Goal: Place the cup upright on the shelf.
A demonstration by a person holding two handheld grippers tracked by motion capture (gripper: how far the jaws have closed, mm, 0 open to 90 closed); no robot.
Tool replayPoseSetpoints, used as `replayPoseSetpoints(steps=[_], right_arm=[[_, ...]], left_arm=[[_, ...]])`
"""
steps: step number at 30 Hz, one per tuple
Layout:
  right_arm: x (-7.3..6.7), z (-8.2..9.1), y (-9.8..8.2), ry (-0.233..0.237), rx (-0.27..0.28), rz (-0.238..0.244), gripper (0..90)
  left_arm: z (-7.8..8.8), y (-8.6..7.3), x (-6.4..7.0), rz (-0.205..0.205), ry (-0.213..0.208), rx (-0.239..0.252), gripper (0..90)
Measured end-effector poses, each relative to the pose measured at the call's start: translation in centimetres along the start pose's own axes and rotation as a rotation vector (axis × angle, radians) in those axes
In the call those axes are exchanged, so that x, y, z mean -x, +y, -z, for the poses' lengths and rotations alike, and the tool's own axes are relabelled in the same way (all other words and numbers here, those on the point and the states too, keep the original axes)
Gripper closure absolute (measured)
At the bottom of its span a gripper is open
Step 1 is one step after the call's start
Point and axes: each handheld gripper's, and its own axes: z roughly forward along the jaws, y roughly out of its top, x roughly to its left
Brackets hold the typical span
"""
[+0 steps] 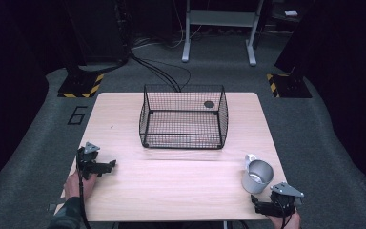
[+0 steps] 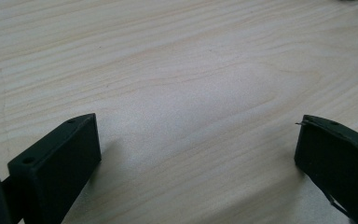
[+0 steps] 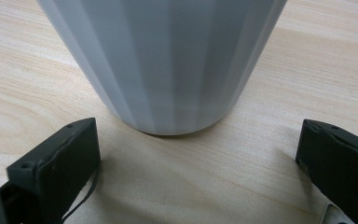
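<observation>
Leftmost, we list the left gripper [image 1: 106, 167]: resting near the table's [image 1: 171, 191] left edge toward the near corner, jaws spread wide over bare wood, nothing between them. Centre, toward the far edge: one black wire basket [image 1: 183, 117], upright, well apart from both grippers. Right, near the near right corner: one grey mug [image 1: 257, 175], upright, handle turned toward the far edge. Last, the right gripper [image 1: 259, 208]: at the near edge, just beside the mug on its near side, jaws apart; in the right gripper view we see the mug [image 3: 163, 60] ahead of the fingertips, not between them.
</observation>
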Motion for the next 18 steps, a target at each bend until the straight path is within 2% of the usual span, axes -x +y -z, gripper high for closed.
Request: replayPoseSetpoints(steps=[10, 12, 14, 18], right_arm=[[-0.03, -0.03, -0.01, -0.004, 0.006, 0.0, 0.0], [-0.24, -0.05, 0.1, -0.014, 0.0, -0.023, 0.0], [-0.2, -0.03, 0.25, -0.012, -0.02, -0.011, 0.0], [-0.25, 0.24, 0.63, -0.014, -0.017, -0.003, 0.0]], left_arm=[[0.01, 0.01, -0.01, -0.001, -0.001, -0.002, 0.3], [-0.01, 0.0, 0.01, 0.002, 0.001, 0.001, 0.3], [0.01, 0.01, 0.0, 0.001, 0.0, -0.001, 0.3], [0.05, 0.01, -0.07, -0.01, -0.002, -0.008, 0.3]])
